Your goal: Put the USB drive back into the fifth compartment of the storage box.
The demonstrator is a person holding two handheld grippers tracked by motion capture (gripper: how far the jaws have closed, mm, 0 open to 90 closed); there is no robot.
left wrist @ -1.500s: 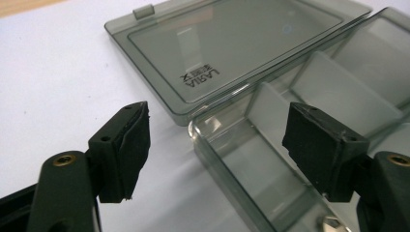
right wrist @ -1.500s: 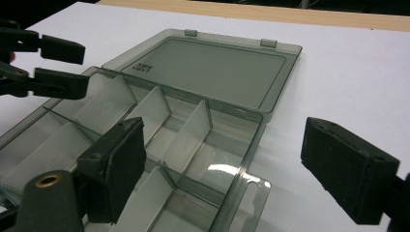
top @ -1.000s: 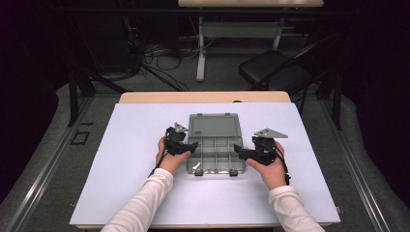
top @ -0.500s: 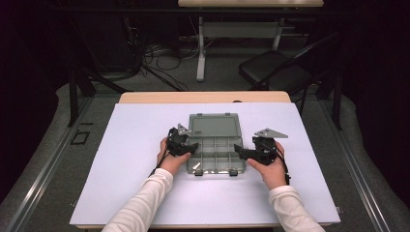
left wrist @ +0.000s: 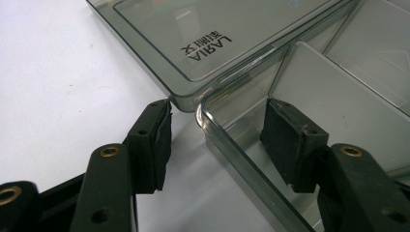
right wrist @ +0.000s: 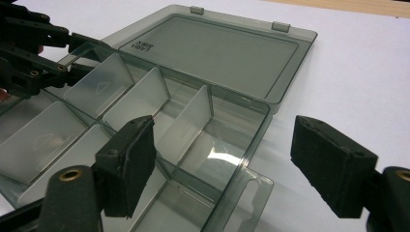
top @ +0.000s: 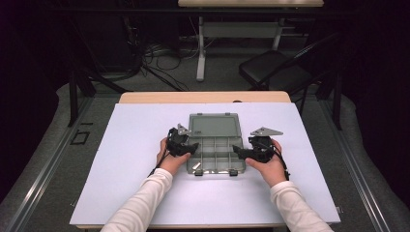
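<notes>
A clear grey compartment box (top: 215,155) lies open on the white table cover, its lid (top: 214,124) folded flat toward the far side. My left gripper (top: 192,148) straddles the box's left wall (left wrist: 227,154), one pad outside and one inside, with gaps on both sides. Its jaws have just been closing. My right gripper (top: 239,152) straddles the right wall (right wrist: 256,140) the same way, pads clear of the plastic, and its jaws have just been closing too. The compartments (right wrist: 121,116) that show look empty. The left gripper (right wrist: 34,53) also appears at the far side of the box.
A white sheet (top: 135,145) covers the table, with a wooden edge (top: 203,96) at the far side. Beyond the table stand a dark chair (top: 275,70) and cables (top: 159,53) on the floor. Two latches (top: 215,171) jut from the box's near edge.
</notes>
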